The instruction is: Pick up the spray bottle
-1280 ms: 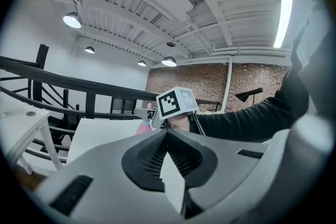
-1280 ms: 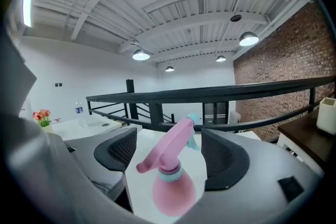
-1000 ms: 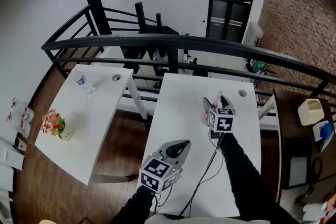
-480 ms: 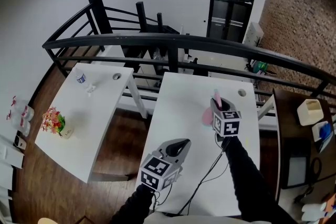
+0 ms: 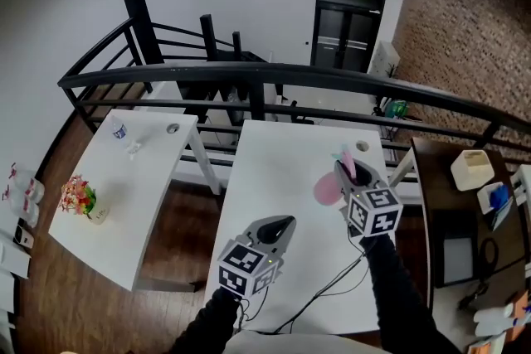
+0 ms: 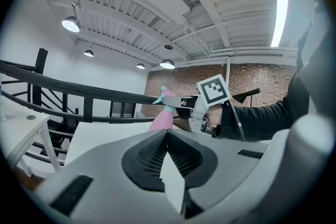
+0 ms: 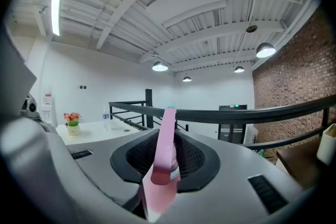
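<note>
The pink spray bottle (image 5: 328, 187) with a pale blue nozzle hangs tilted above the white table (image 5: 274, 149), and my right gripper (image 5: 349, 171) is shut on its neck. In the right gripper view the bottle (image 7: 166, 157) stands pinched between the two dark pads. The left gripper view shows the bottle (image 6: 162, 116) and the right gripper (image 6: 185, 104) off to the right, in the air. My left gripper (image 5: 284, 225) hovers over the table's near part, left of the bottle, shut with nothing in it; its tips (image 6: 167, 132) meet.
A black railing (image 5: 249, 75) runs behind the table. A second white table (image 5: 124, 195) at the left carries a flower pot (image 5: 81, 197) and a small water bottle (image 5: 119, 130). Black cables (image 5: 332, 286) trail over the near edge. A dark desk with a white box (image 5: 470, 168) stands at the right.
My right gripper has closed on the spray bottle and lifted it off the table, toward the near right. The left gripper has drifted a little.
</note>
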`<state>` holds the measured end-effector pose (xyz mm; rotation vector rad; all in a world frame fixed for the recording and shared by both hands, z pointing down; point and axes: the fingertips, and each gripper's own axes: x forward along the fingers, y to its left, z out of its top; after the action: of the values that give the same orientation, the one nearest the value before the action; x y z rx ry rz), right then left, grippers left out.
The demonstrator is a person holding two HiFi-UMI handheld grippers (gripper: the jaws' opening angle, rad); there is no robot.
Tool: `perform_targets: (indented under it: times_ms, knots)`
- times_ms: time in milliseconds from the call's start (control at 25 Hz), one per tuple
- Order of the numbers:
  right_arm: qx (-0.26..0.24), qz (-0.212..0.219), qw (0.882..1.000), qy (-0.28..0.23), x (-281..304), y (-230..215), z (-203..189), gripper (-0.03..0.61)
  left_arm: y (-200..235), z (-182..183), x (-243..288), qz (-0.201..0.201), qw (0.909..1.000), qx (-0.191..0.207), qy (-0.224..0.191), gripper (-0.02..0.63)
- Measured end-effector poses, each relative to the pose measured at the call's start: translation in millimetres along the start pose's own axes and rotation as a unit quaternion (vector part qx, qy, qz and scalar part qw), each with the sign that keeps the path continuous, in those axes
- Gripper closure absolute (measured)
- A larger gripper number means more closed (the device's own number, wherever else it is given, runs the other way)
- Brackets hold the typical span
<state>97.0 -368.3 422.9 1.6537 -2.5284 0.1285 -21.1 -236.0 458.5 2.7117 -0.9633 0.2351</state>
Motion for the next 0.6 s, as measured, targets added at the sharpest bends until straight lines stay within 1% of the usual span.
perform_targets:
  times_ms: [160, 280, 440, 600]
  knots:
    - [-0.006, 0.015, 0.999, -0.030, -65.3, 15.0, 29.2, 0.499, -21.7, 10.5, -11.8, -0.004, 0.9999, 0.011, -0.008, 0.623]
    - [-0.002, 0.021, 0.999, -0.047, -112.6, 25.6, 43.0, 0.500, -34.8, 19.2, -22.1, -0.005, 0.9997, 0.021, -0.012, 0.623]
    - [0.006, 0.026, 0.998, -0.053, -164.8, 37.1, 49.7, 0.500, -54.4, 31.0, -34.2, -0.010, 0.9991, 0.037, -0.018, 0.623]
    - [0.021, 0.021, 0.998, -0.052, -205.6, 48.2, 50.4, 0.500, -71.3, 34.4, -46.2, -0.007, 0.9988, 0.046, -0.018, 0.623]
